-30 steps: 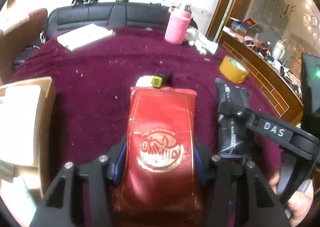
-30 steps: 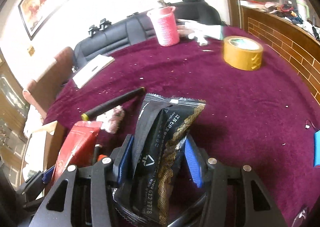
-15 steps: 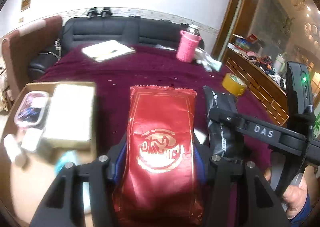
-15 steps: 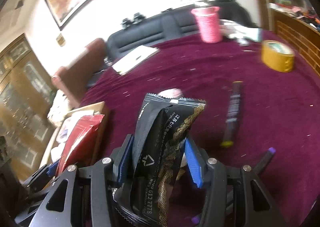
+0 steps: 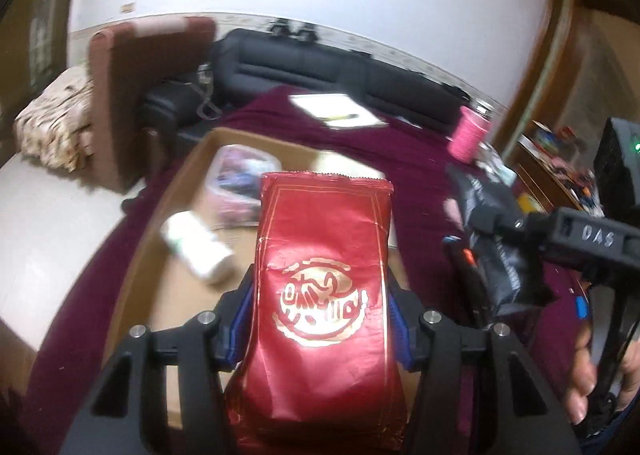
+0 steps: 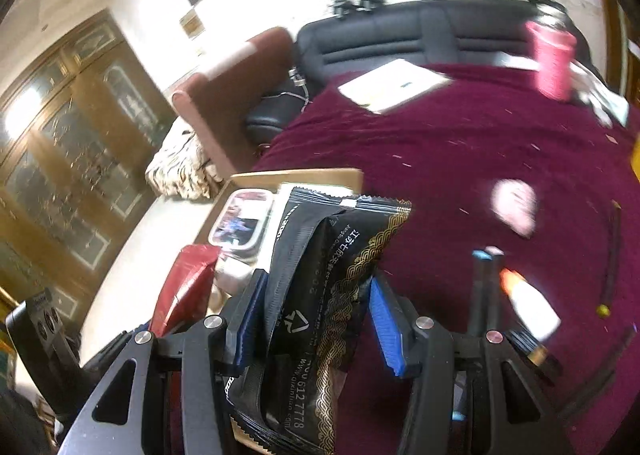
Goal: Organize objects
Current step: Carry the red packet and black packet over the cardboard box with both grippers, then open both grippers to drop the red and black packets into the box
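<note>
My left gripper (image 5: pixel 320 319) is shut on a red foil packet (image 5: pixel 324 295) with a gold emblem and holds it over an open cardboard box (image 5: pixel 188 175). The red packet also shows in the right wrist view (image 6: pixel 180 291). My right gripper (image 6: pixel 312 319) is shut on a black packet with gold trim (image 6: pixel 320 295) and holds it at the box's right edge (image 6: pixel 300 175). The black packet also shows in the left wrist view (image 5: pixel 496 239), to the right of the red one. The box holds a white bottle (image 5: pixel 196 251) and a clear lidded container (image 5: pixel 240 179).
The table has a maroon cloth (image 6: pixel 460 159). On it lie a white notebook (image 5: pixel 336 115), a pink cup (image 6: pixel 554 63), a pink wrapper (image 6: pixel 516 207), pens (image 6: pixel 612 255) and markers (image 6: pixel 528 303). A brown chair (image 5: pixel 120 103) and a black sofa (image 5: pixel 320 67) stand behind.
Both grippers have swung left with their packets. The red packet now hangs over the box, and the black packet has come to the box's right edge.
</note>
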